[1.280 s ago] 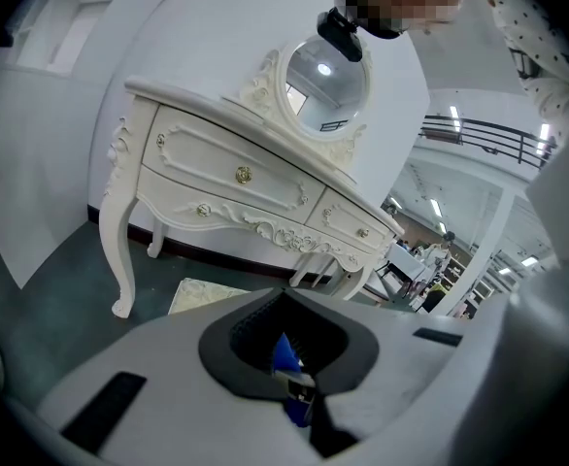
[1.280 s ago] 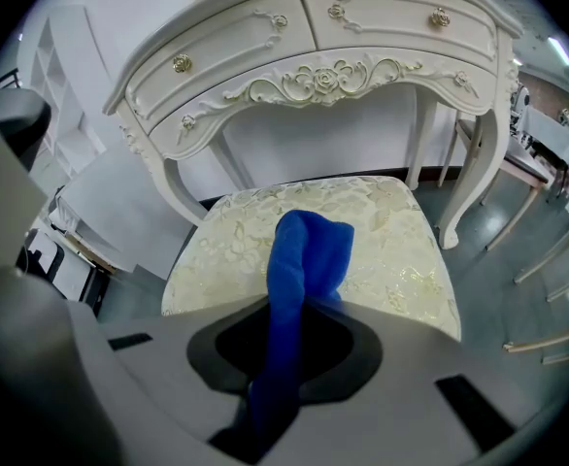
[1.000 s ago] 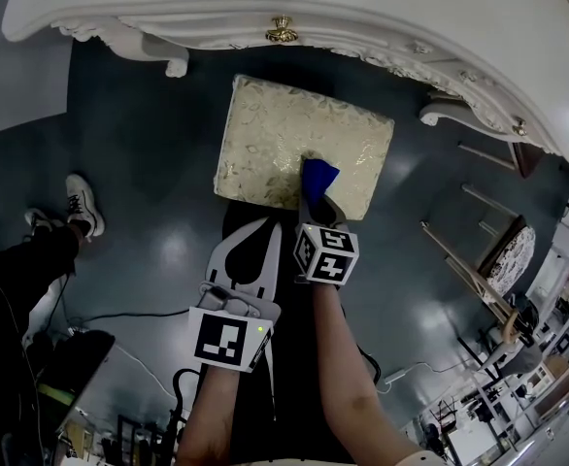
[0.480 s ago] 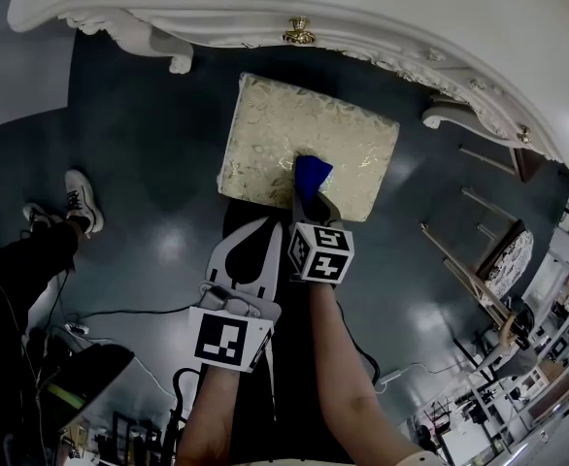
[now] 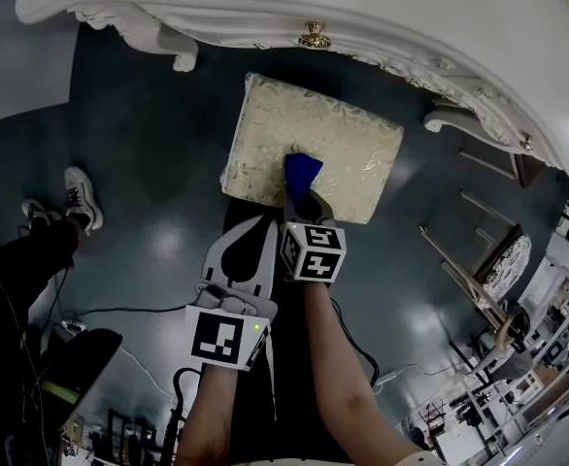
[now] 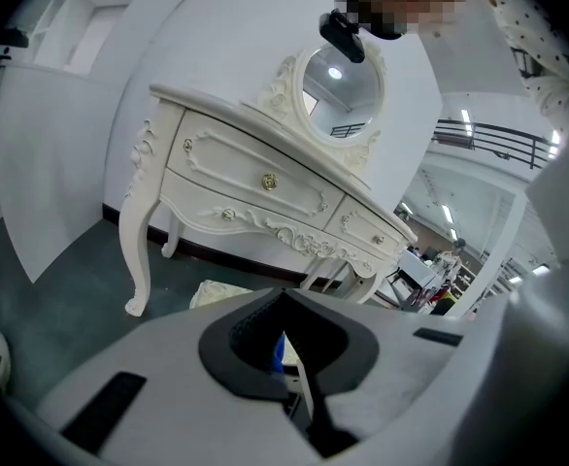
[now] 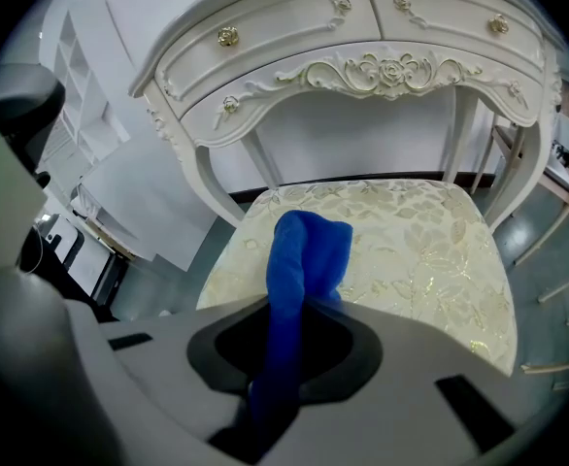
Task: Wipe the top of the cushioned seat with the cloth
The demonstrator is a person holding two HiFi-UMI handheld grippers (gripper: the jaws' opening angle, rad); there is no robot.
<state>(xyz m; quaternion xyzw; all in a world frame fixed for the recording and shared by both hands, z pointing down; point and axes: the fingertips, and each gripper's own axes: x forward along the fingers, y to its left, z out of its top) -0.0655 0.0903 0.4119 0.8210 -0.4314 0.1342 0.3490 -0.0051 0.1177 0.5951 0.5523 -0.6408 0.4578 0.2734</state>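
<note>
The right tongs (image 5: 298, 200) are clamped on the blue cloth (image 5: 302, 170), whose free end rests on the top of the cushioned seat (image 5: 357, 149) near its front edge. The left tongs (image 5: 263, 225), jaws together and empty, hang just beside them, short of the seat. The seat stands on the dark floor (image 5: 158, 144) before a white carved desk (image 5: 382, 13); black-and-white square markers show on both tongs' cubes (image 5: 314, 252).

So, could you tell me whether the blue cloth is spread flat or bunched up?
Bunched up: the cloth runs as a narrow wad out of the shut right claw, its end on the cushioned seat.
</note>
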